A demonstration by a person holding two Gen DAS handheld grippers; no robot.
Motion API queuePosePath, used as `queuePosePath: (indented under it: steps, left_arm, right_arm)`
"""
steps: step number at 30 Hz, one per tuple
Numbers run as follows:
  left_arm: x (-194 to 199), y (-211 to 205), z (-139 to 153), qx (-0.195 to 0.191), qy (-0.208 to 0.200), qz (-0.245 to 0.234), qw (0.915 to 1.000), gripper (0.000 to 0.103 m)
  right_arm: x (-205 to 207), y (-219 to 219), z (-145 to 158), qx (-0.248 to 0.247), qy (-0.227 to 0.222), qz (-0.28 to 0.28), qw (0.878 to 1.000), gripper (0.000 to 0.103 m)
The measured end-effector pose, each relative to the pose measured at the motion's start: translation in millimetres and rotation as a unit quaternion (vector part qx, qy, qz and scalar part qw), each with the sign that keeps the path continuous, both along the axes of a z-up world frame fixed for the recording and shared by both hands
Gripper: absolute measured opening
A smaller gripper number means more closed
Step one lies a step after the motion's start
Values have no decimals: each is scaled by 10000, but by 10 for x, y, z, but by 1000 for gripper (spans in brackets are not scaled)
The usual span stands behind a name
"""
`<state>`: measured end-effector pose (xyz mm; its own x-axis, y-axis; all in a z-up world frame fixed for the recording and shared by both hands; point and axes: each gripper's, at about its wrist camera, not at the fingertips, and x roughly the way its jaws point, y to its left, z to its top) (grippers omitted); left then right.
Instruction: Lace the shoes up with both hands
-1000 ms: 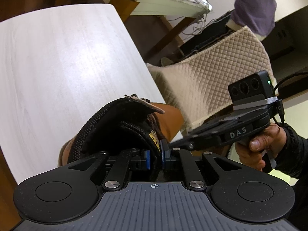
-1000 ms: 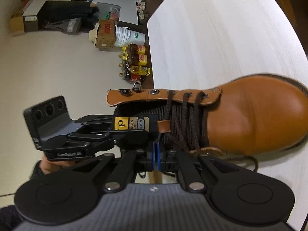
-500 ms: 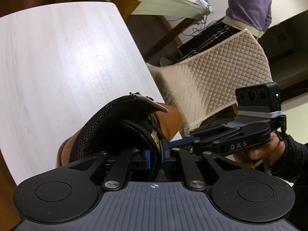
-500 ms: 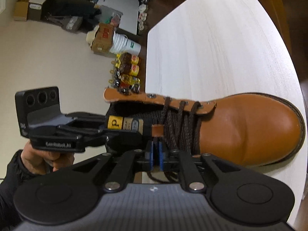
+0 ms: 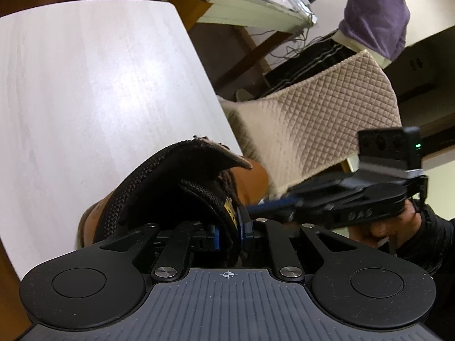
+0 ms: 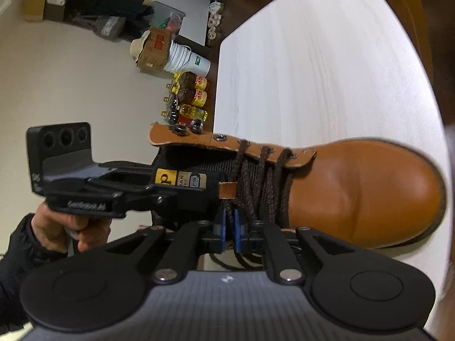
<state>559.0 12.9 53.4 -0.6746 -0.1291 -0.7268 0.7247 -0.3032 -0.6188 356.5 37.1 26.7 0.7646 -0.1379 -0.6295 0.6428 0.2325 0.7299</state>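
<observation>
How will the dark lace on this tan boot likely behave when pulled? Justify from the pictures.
The lace is probably floppy: its loose part curls in loops beside the boot. Its braided weave likely grips rather than slips. Threaded through eyelets, a pull may drag the boot.

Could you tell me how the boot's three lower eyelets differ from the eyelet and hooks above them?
The lower eyelets each carry the dark lace; the upper eyelet and hooks are empty. The lower eyelets sit toward the toe; the upper eyelet and hooks sit toward the flap's free end. All are metal fittings on the same tan flap.
</observation>
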Motion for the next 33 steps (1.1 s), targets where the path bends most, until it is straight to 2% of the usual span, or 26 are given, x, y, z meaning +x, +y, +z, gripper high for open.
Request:
queuePosePath:
  steps: [3, 8, 16, 19, 22, 24, 26, 28, 30, 33]
  left_arm:
    - [-13, 7, 0, -93, -7, -67, 9999, 11]
    - [-8, 43, -3, -266, -6, -211, 9994, 10]
    - [-71, 66, 9, -461, -157, -360, 9982, 10]
    - [-74, 70, 16, -475, -152, -366, 9981, 10]
    - [-98, 62, 10, -467, -162, -382, 9980, 10]
    - [-86, 69, 3, -472, -160, -390, 9980, 10]
    - [-85, 62, -2, -478, -155, -399, 9979, 10]
    - [-89, 66, -6, -489, -159, -406, 9979, 10]
    - [-92, 81, -9, -525, -175, -425, 9976, 10]
    - [-109, 94, -10, -568, -179, -436, 9973, 10]
  right_arm:
    - [-7, -24, 140, -502, 49, -35, 9987, 12]
    - [133, -53, 153, -678, 67, 219, 9974, 11]
    - [273, -151, 88, -651, 62, 345, 9973, 10]
    - [261, -198, 35, -442, 29, 435, 9981, 2]
    - [156, -257, 60, -368, -79, 200, 9991, 1]
    - [0, -324, 130, -521, -108, -282, 9982, 1]
    - [-104, -369, 155, -525, -185, -550, 9969, 5]
    - [-139, -392, 121, -312, -239, -572, 9976, 17]
    - [-88, -321, 58, -154, -229, -362, 9990, 18]
    - [17, -236, 25, -193, -175, -147, 9996, 17]
